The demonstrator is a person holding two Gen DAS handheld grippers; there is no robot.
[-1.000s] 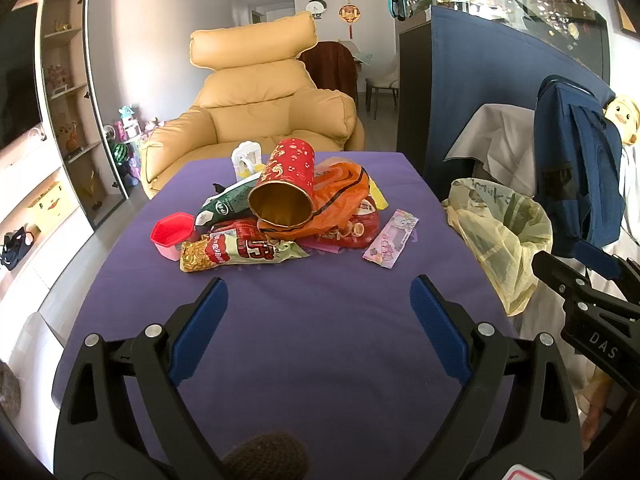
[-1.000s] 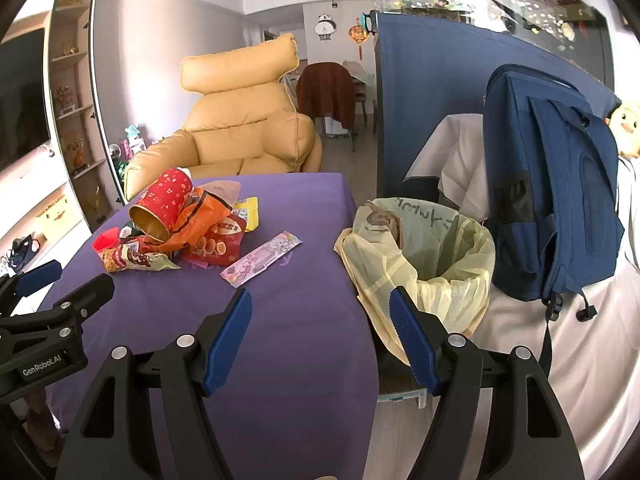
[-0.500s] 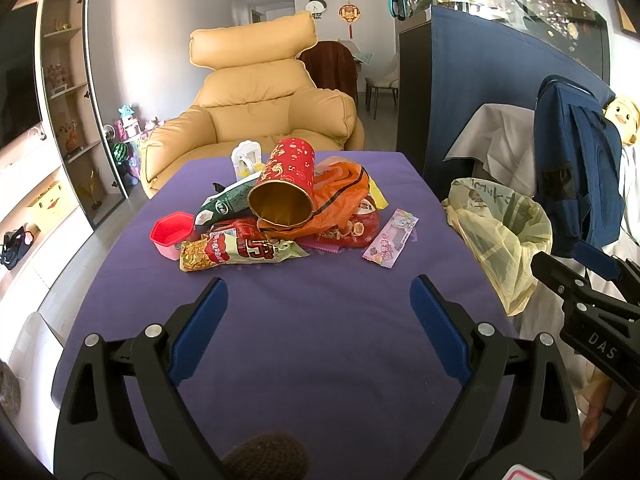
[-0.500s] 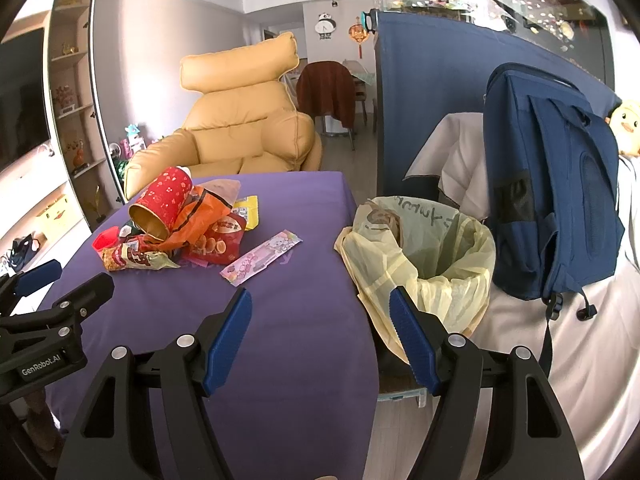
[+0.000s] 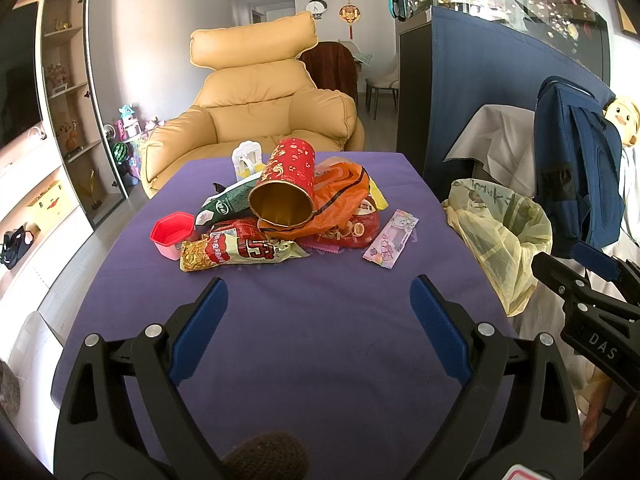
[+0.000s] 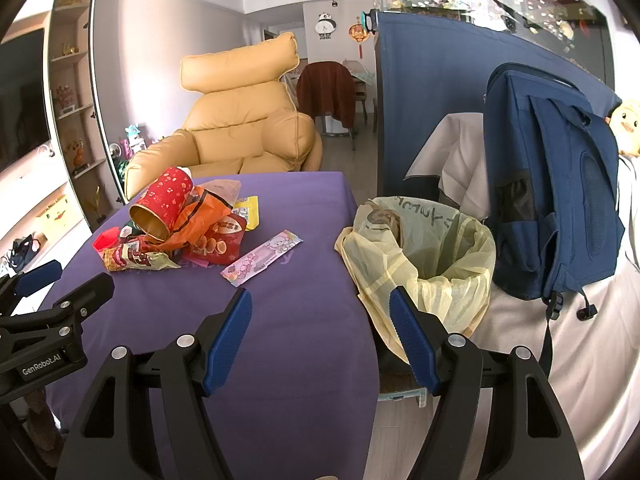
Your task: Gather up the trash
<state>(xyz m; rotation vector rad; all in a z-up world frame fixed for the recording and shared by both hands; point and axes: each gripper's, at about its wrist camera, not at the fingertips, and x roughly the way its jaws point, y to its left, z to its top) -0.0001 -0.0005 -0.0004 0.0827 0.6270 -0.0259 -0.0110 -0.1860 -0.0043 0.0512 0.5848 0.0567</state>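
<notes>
A heap of trash lies mid-table on the purple cloth (image 5: 320, 340): a red tube can (image 5: 285, 186) on its side, an orange plastic bag (image 5: 340, 196), a snack packet (image 5: 236, 252), a green packet (image 5: 224, 206), a small red cup (image 5: 174, 234) and a pink wrapper (image 5: 390, 238) set apart to the right. A bin lined with a yellow bag (image 6: 432, 248) stands off the table's right edge. My left gripper (image 5: 318, 300) hangs open, short of the heap, holding nothing. My right gripper (image 6: 320, 308) is open over the table's right edge, beside the bin.
A tan armchair (image 5: 260, 108) stands behind the table. A blue backpack (image 6: 548, 196) leans on white fabric right of the bin. A dark blue partition (image 6: 432, 100) rises behind. Shelving (image 5: 68, 80) lines the left wall. A small white toy (image 5: 246, 158) sits behind the heap.
</notes>
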